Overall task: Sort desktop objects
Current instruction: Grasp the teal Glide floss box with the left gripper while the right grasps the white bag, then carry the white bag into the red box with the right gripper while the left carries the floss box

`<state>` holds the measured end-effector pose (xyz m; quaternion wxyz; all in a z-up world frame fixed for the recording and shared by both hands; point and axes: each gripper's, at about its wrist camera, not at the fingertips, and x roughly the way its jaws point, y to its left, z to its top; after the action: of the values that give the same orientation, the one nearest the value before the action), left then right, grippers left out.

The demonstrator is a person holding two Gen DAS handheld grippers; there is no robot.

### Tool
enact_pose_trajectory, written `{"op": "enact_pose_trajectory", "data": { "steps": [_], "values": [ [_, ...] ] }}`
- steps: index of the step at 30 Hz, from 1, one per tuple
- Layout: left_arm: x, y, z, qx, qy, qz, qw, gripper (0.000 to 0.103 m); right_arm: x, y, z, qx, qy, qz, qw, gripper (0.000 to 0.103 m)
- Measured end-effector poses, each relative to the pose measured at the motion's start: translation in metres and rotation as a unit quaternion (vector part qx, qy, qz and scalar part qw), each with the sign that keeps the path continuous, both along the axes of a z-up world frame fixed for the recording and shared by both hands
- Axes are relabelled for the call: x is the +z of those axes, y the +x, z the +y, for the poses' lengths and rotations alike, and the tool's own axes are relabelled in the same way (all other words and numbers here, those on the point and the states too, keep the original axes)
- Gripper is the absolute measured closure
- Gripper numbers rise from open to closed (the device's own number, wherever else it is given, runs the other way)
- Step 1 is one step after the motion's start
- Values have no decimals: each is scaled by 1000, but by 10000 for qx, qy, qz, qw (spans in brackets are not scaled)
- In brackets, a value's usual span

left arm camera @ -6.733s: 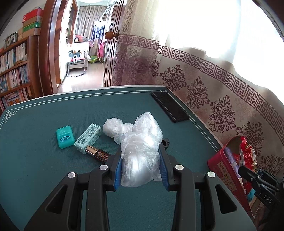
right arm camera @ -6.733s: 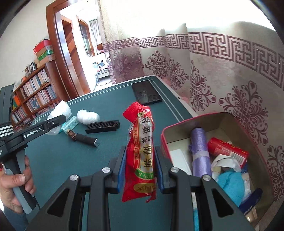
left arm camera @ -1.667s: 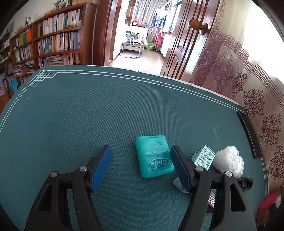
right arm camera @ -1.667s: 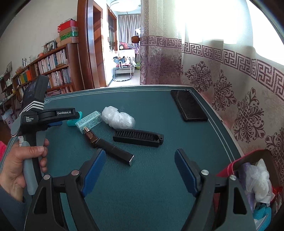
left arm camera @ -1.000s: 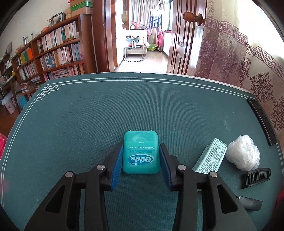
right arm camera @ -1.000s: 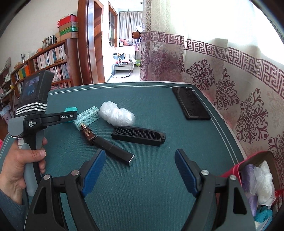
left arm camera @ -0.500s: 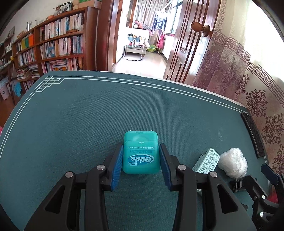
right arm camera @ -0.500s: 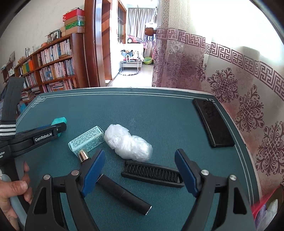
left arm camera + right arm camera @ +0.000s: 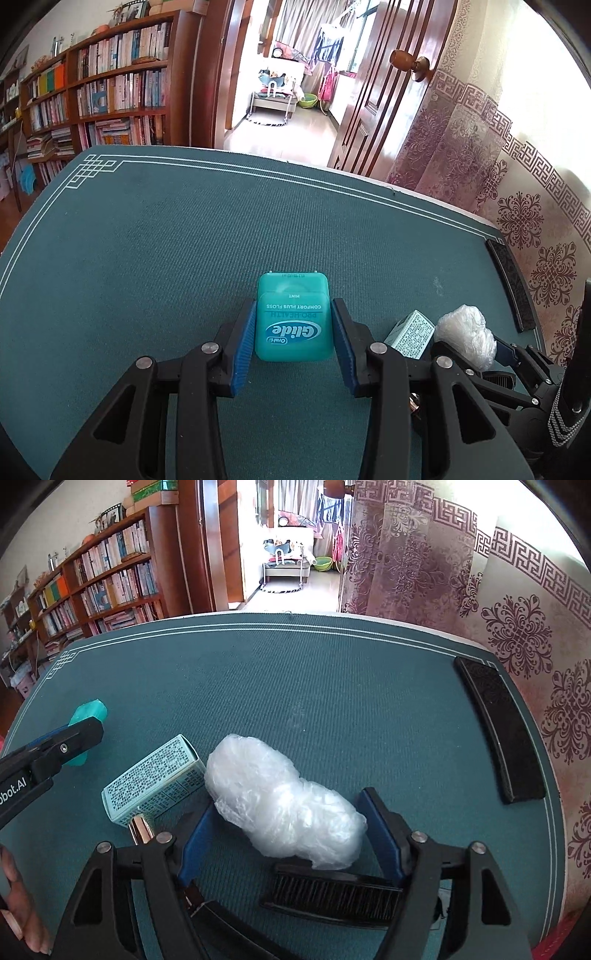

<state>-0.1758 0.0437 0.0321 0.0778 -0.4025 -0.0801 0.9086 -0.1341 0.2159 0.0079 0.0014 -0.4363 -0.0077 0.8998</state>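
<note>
Green felt covers the worktop (image 9: 295, 672), and half a second ago the right claw (image 9: 286, 834) stood wide above the clutter, the crumpled clear plastic bag (image 9: 284, 805) lying ahead of its tips; now the claw has dropped lower and further in, so the bag sits between the blue pads, and the jaws are closing on it. The near pad looks to be at the bag's edge, though whether either pad presses yet I cannot tell. A black comb (image 9: 332, 891) lies just below the bag, partly behind the right-hand finger. A black phone (image 9: 498, 731) lies along the worktop's right edge. The patterned mint box (image 9: 155, 782) touches the bag's left end, with a gold-capped dark tube (image 9: 142, 829) poking out beneath it.

The left claw (image 9: 293, 341) has kept its grip on the teal floss case (image 9: 291, 317), pads pressed flat on both sides, near the middle of the worktop, toward the near edge. It tilts downward toward the felt. A person's fingers (image 9: 18, 915) show at the lower left of the right wrist view, on the left claw's handle
</note>
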Motion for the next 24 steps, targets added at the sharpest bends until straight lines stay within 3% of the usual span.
{"op": "enact_pose_trajectory", "data": {
  "steps": [3, 13, 21, 24],
  "values": [
    [0, 1, 2, -33, 36, -18, 10000, 60, 1, 6, 5, -50, -4, -4, 10000, 45],
    [14, 13, 17, -375, 268, 91, 9989, 60, 23, 38, 26, -413, -324, 351, 9980, 47],
    [41, 38, 53, -965, 312, 413, 9940, 60, 61, 84, 45, -591, -458, 837, 9937, 47],
    [51, 52, 69, -1320, 513, 451, 9889, 60, 69, 103, 53, -719, -422, 933, 9921, 47]
  ]
}}
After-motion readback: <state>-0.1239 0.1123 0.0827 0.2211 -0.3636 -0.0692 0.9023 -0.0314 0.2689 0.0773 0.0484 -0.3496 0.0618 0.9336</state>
